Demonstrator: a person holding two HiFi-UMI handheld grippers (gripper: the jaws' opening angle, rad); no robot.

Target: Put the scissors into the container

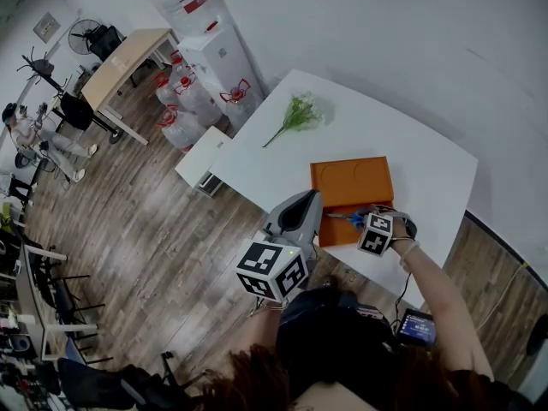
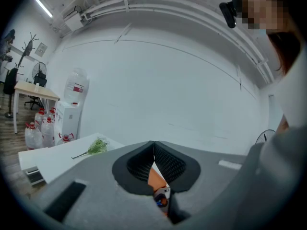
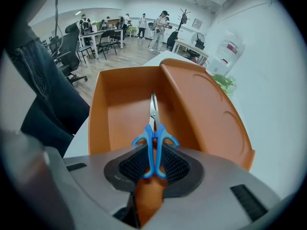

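Blue-handled scissors (image 3: 154,134) are clamped by their handles in my right gripper (image 3: 154,150), which is shut on them. Their steel blades point forward into the open orange container (image 3: 120,114), above its floor. The container's lid (image 3: 206,109) stands raised along its right side. The head view shows the container (image 1: 351,182) on the white table (image 1: 411,157), with the right gripper (image 1: 364,218) at its near edge and the scissors (image 1: 349,218) over it. My left gripper (image 1: 301,208) hovers just left of the container; its jaws (image 2: 153,147) are shut and hold nothing.
A green plant sprig (image 1: 295,116) lies on the table's far left part. Beyond the table stand a water dispenser (image 1: 218,54), several water bottles (image 1: 184,110) and a small white cabinet (image 1: 204,157). Desks, chairs and people fill the room behind the container.
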